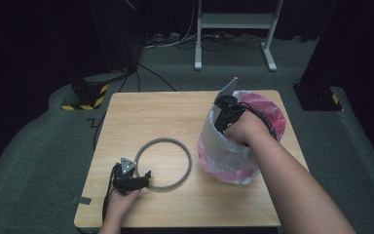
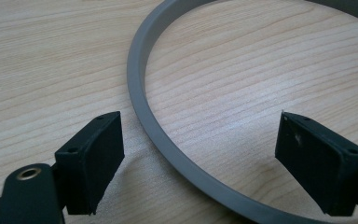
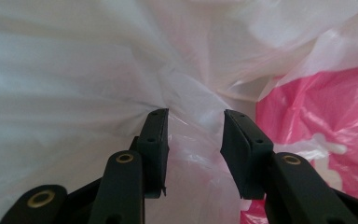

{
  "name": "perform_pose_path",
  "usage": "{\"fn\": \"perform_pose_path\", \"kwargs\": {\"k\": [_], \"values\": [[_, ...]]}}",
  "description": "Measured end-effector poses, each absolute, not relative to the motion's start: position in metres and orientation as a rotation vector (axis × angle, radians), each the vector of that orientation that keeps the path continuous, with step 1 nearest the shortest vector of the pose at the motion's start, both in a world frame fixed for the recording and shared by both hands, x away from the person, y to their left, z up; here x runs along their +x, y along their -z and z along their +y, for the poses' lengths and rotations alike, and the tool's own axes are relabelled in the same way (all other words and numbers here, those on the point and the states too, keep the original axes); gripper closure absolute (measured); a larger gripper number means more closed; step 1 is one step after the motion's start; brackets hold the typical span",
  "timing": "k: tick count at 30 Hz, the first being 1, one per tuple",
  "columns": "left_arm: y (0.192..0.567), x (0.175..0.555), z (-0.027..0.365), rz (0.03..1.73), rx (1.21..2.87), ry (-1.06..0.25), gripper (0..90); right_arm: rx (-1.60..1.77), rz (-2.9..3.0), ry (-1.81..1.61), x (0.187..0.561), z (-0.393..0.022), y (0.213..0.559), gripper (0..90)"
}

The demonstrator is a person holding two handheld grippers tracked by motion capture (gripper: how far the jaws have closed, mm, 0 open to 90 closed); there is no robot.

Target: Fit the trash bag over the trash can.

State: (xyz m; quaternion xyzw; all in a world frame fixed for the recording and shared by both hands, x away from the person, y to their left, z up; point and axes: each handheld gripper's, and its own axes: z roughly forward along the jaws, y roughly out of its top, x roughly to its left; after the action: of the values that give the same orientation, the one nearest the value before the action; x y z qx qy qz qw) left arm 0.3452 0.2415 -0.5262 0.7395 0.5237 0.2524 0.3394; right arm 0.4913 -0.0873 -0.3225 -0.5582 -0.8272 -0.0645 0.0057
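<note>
Pink-and-clear plastic bag liner sits bunched between the right gripper's parted jaws, unclamped; the grey plastic ring, passing between the left gripper's wide-apart jaws, seems not yet fitted.

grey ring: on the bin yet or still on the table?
Still on the table. The grey ring lies flat on the wood beside the bin, between the left gripper's open jaws.

The high view overlooks the whole table; each gripper view looks closely past its own jaws.
</note>
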Motion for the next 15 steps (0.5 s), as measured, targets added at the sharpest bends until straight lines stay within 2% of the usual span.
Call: {"fn": "perform_pose_path", "kwargs": {"k": [9, 15], "values": [[0.526, 0.344, 0.241, 1.367, 1.927, -0.652, 15.4, -1.874, -2.653, 0.261, 0.482, -0.115, 0.26, 59.9], [0.526, 0.345, 0.242, 1.368, 1.923, -0.654, 15.4, -1.997, -2.604, 0.164, 0.475, -0.148, 0.253, 57.5]]}}
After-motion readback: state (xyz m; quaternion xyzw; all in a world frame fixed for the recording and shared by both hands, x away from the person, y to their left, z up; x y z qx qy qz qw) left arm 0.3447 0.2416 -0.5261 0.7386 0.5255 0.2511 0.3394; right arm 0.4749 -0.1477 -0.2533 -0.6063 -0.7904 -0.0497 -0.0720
